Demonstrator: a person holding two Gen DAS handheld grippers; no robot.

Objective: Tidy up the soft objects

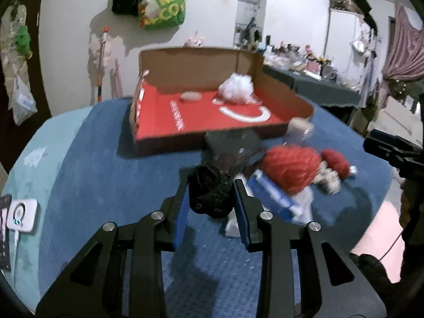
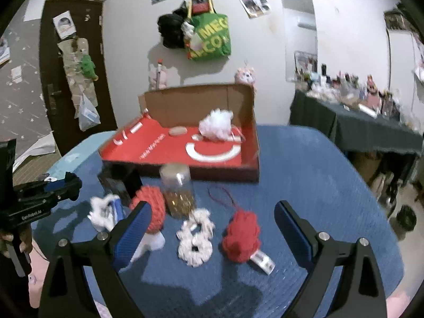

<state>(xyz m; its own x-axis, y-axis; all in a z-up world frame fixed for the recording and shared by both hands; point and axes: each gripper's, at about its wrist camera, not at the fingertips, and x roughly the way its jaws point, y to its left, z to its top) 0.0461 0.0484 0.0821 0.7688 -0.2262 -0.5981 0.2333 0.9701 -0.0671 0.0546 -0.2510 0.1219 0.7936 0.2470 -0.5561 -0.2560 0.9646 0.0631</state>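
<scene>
My left claw [image 1: 211,198] is clamped on a black woolly ball [image 1: 210,192], lifted clear of the blue cloth [image 1: 87,175]. The open cardboard box [image 1: 185,143] with its red floor lies straight ahead of that claw and slightly left, its long side running across my line of reach; a white pompom [image 1: 237,88] already sits at its far right corner. My right claw [image 2: 212,228] hangs with its fingers wide apart and holding nothing, a white scrunchie [image 2: 195,241] and a red yarn ball [image 2: 241,239] just beyond its fingertips. I judge the left claw's coming move is forward, over the box's near wall.
</scene>
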